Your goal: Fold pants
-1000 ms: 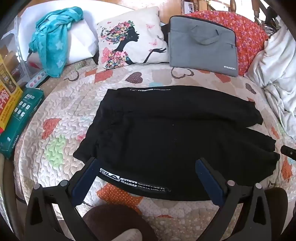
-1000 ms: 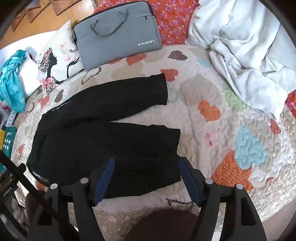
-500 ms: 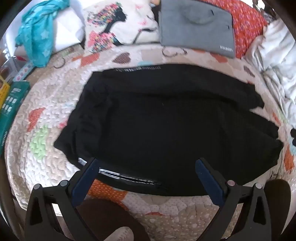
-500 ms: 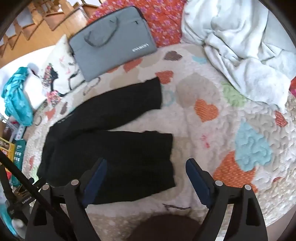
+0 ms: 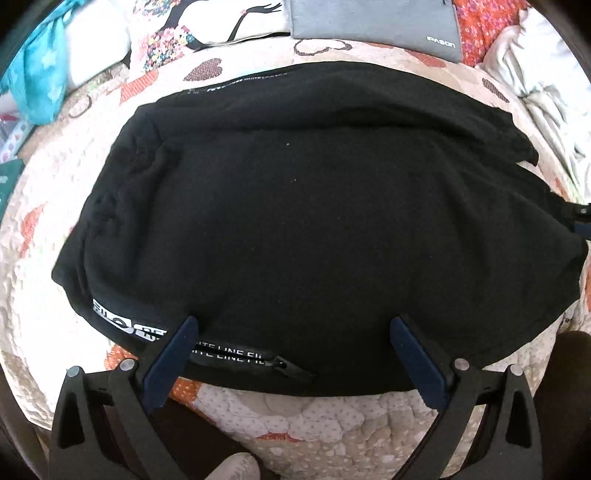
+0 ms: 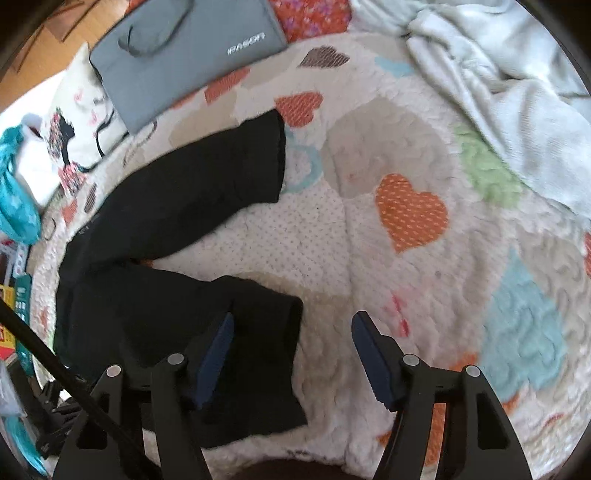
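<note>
Black pants (image 5: 314,221) dead ahead, spread flat on the heart-patterned quilt (image 5: 55,184) and filling most of my left wrist view. The waistband sits toward the left of the frame, with a white printed logo strip running along the lower left hem edge and a zipper pull just right of it. In the right wrist view the same pants (image 6: 155,295) lie on the left side, two legs splayed apart with a wedge of quilt (image 6: 406,295) between them, the far leg reaching up toward frame centre, the near leg ending in a cuff at lower centre.

My left gripper (image 5: 293,325) is spread wide, both blue pads over the near edge of the fabric, nothing pinched that I can see. My right gripper (image 6: 291,321) has its jaws closing now; the left pad overlaps the near leg's cuff, the right pad is over bare quilt, and the cuff edge lies in the gap, not clamped.

Further out: a grey laptop bag (image 6: 184,51) at the upper left of the right view, a printed cushion (image 5: 192,33) along the top of the left view beside it, a teal cloth (image 5: 33,74) at upper left, and a pale rumpled blanket (image 6: 498,92) at upper right.
</note>
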A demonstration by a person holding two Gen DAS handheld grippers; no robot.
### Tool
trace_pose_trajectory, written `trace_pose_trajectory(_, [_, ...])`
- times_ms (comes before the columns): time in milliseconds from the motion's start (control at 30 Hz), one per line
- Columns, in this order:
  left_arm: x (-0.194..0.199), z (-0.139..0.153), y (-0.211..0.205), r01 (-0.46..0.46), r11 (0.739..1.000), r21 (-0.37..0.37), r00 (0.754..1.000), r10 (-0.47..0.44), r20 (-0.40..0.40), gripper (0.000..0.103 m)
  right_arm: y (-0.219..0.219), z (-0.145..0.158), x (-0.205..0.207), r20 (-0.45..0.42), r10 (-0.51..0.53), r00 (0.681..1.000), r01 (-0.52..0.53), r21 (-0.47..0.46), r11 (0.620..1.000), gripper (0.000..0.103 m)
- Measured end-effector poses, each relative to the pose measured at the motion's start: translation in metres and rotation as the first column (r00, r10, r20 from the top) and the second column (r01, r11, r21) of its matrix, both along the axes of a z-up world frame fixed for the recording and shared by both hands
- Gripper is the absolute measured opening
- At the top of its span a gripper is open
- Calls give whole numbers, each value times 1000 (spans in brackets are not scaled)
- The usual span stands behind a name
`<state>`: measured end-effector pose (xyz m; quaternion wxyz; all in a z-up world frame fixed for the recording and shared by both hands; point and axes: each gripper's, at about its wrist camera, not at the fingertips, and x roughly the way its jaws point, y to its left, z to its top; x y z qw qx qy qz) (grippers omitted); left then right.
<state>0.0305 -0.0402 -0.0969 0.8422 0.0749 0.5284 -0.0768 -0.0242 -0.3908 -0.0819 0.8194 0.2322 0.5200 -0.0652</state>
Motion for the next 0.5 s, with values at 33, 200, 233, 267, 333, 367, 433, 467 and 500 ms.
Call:
trace_pose_trajectory(33, [0, -1, 2, -3, 1000, -15, 1000, 3, -1, 103, 1, -2, 3, -1, 9, 1000, -9, 0, 1000, 61])
trace_pose_trajectory(200, [-3, -1, 3, 4, 1000, -16, 1000, -4, 26, 103, 8, 11, 17, 31, 44, 999, -44, 8, 999, 13])
trace_pose_trajectory(233, [-4, -2, 4, -3, 1000, -22, 1000, 4, 31, 103, 8, 15, 19, 36, 29, 999, -29, -18, 999, 13])
trace_pose_trajectory(267, [-4, -2, 4, -9, 1000, -25, 999, 10, 31, 103, 7, 19, 21, 40, 11, 999, -9, -35, 999, 12])
trace_pose_trajectory(333, [-5, -2, 2, -9, 1000, -23, 999, 10, 33, 103, 0, 21, 26, 27, -62, 998, 64, -76, 995, 13])
trace_pose_trajectory(367, [-5, -2, 3, -7, 1000, -25, 999, 8, 32, 103, -2, 21, 28, 18, -81, 997, 82, -79, 993, 14])
trace_pose_trajectory(433, [-6, -2, 4, 1, 1000, -30, 999, 0, 39, 103, -8, 22, 27, 14, -122, 992, 123, -77, 989, 14])
trace_pose_trajectory(467, [-7, -2, 3, 5, 1000, -29, 999, -3, 47, 103, -11, 25, 23, 19, -137, 990, 138, -77, 987, 14])
trace_pose_trajectory(500, [-10, -2, 3, 9, 1000, -27, 998, -8, 57, 103, -13, 30, 18, 30, -144, 989, 146, -71, 987, 15])
